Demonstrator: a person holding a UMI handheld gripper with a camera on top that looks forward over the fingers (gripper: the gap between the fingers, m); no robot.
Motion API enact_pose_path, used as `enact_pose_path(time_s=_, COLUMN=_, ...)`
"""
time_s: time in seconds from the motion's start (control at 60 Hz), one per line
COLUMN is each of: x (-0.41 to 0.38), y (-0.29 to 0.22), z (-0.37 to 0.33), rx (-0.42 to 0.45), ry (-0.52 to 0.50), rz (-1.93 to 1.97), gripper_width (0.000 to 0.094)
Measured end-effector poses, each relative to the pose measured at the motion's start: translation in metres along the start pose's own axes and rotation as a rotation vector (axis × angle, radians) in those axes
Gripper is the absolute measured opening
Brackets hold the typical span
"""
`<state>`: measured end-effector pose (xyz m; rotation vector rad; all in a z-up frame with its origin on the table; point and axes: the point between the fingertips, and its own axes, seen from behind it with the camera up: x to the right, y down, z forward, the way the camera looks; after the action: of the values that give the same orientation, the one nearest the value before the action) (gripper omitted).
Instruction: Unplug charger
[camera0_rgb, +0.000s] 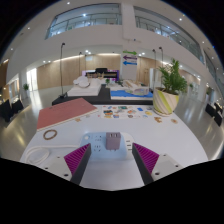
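Note:
A small grey charger block stands plugged into a white power strip on the white table. A white cable curls away from it toward the left finger's side. My gripper is open and empty. Its magenta pads stand at either side, with the charger just ahead of the fingertips and centred on the gap. The fingers do not touch the charger.
A reddish mat lies on the table beyond the left finger. Several small items lie in a row across the table's far side. A potted plant stands beyond the right finger. A large hall with tables lies behind.

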<state>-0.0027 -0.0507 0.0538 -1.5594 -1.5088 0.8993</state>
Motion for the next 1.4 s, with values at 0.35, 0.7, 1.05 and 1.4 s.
enact_pose_path(time_s=0.35, x=-0.002, y=-0.02, z=0.062, rx=0.072, ry=-0.045, rz=-0.007, gripper_width=0.0856)
enact_pose_path(time_s=0.7, x=0.003, y=-0.02, z=0.079, rx=0.068, ry=-0.012, rz=0.021, gripper_width=0.0126)
enact_pose_path(time_s=1.05, x=0.115, y=-0.123, z=0.029, rx=0.18, ry=0.109, rz=0.084, gripper_width=0.012)
enact_pose_path(time_s=1.4, x=0.196, y=0.017, z=0.096, rx=-0.187, ry=0.105, rz=0.015, gripper_width=0.0278)
